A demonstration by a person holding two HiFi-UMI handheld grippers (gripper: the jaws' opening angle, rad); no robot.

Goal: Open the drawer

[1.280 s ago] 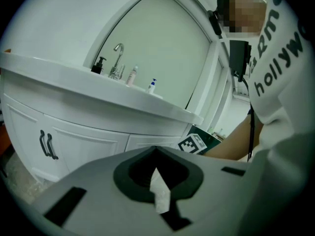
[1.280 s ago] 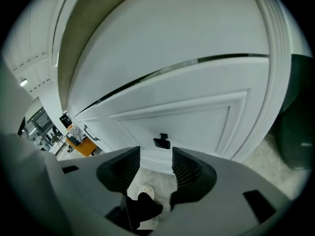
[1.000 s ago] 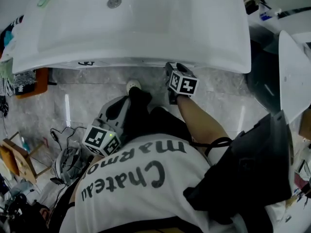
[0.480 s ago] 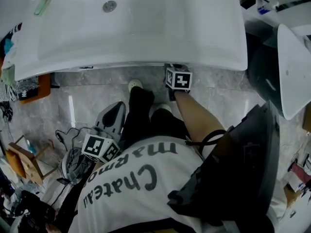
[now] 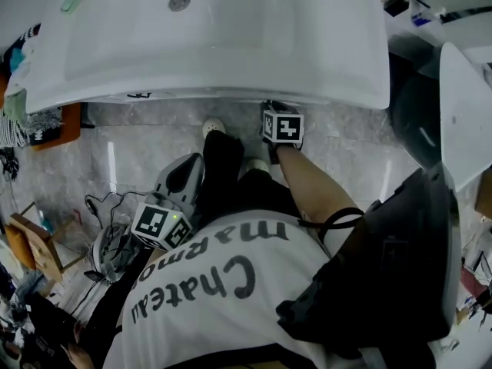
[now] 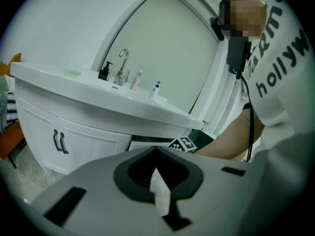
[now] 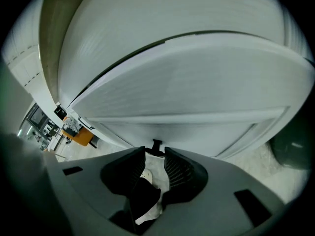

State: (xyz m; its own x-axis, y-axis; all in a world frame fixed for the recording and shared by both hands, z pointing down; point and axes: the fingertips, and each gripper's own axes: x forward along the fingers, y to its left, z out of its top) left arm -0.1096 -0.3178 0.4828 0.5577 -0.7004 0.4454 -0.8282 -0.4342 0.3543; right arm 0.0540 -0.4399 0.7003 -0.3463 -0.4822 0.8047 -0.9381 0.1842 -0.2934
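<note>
A white vanity (image 5: 231, 52) with a sink fills the top of the head view. Its drawer front (image 7: 187, 97) curves across the right gripper view, with a small dark handle (image 7: 156, 144) at its lower edge. My right gripper (image 5: 274, 110) reaches under the counter's rim. Its jaws have just been closing, and they now sit shut on that handle (image 7: 155, 150). My left gripper (image 5: 183, 177) hangs back near the person's knee, shut and empty (image 6: 156, 152), pointing at the vanity from the side. From there the right gripper's marker cube (image 6: 181, 143) shows under the counter.
Cupboard doors with two dark pulls (image 6: 59, 141) stand left of the drawer. A faucet (image 6: 123, 65) and small bottles stand on the counter. An orange stool (image 5: 60, 127), cables (image 5: 108, 241) and a wooden frame (image 5: 31, 248) lie left on the marble floor. A white fixture (image 5: 465, 114) stands right.
The right gripper has shifted slightly left and closer under the counter's rim. The left gripper stays in about the same place by the knee.
</note>
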